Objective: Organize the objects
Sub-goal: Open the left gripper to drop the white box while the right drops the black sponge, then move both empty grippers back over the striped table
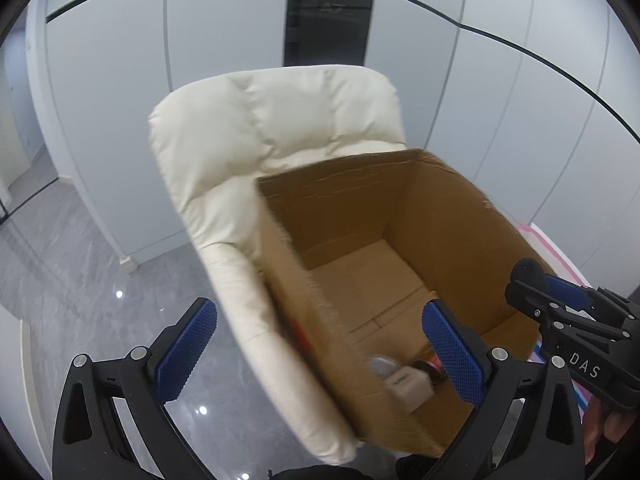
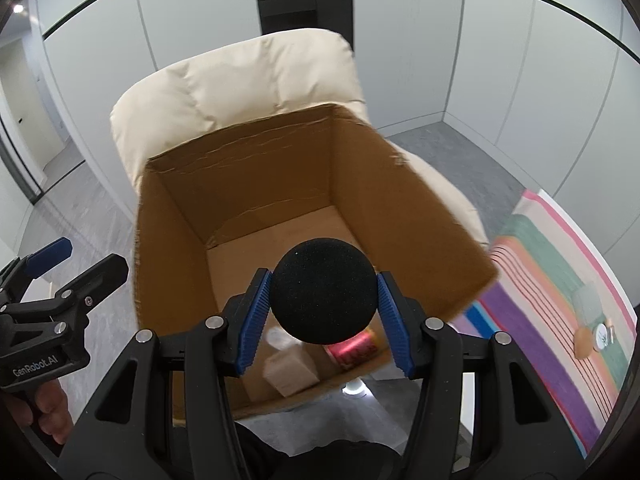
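Note:
An open cardboard box stands on a cream armchair; it also shows in the left wrist view. My right gripper is shut on a black foam ball and holds it above the box's near part. Inside the box lie a red can, a white box and a small clear item. My left gripper is open and empty, straddling the box's left wall. The right gripper also shows in the left wrist view.
A table with a striped cloth stands to the right, with a small round thing and a clock-like object on it. Grey glossy floor lies left of the armchair. White wall panels are behind.

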Motion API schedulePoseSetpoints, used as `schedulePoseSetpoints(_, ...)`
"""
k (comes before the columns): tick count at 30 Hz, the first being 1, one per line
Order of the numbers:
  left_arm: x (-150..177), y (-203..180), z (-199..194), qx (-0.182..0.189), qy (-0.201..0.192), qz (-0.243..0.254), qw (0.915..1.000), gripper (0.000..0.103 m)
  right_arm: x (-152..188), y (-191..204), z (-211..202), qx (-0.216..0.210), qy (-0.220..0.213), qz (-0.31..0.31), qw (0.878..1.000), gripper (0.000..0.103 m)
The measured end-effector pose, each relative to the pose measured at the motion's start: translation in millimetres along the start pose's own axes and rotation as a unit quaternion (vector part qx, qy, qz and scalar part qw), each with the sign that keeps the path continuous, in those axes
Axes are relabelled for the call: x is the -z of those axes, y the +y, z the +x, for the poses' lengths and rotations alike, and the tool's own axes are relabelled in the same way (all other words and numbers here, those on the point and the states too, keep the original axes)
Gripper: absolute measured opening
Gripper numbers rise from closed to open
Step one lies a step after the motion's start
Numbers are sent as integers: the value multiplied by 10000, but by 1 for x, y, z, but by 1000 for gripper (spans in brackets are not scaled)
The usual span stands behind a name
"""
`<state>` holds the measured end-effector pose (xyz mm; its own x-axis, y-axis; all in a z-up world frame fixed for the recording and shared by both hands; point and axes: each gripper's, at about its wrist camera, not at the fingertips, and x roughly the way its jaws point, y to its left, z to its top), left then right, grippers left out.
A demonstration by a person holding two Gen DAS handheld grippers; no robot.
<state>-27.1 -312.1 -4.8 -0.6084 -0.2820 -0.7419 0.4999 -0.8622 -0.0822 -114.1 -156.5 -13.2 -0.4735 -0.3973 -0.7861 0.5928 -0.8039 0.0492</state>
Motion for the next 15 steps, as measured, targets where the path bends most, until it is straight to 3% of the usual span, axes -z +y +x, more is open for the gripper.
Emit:
schedulePoseSetpoints(2, 1, 13, 1, -34, 21, -90, 10000, 103, -2, 9, 3, -33, 12, -29, 10000, 58)
schedulePoseSetpoints(7, 4, 34, -4, -139, 15, -257, 9996, 103, -6, 25, 9, -43, 43, 40, 10000, 81)
schedulePoseSetpoints(12, 3, 42, -5, -160, -12, -405, 9991, 103, -7, 29, 12, -25, 84, 160, 9998, 91)
schedulePoseSetpoints(15, 4, 35, -4, -177, -2, -296, 9994, 103, -6, 28, 13, 67, 102, 146, 9998, 91)
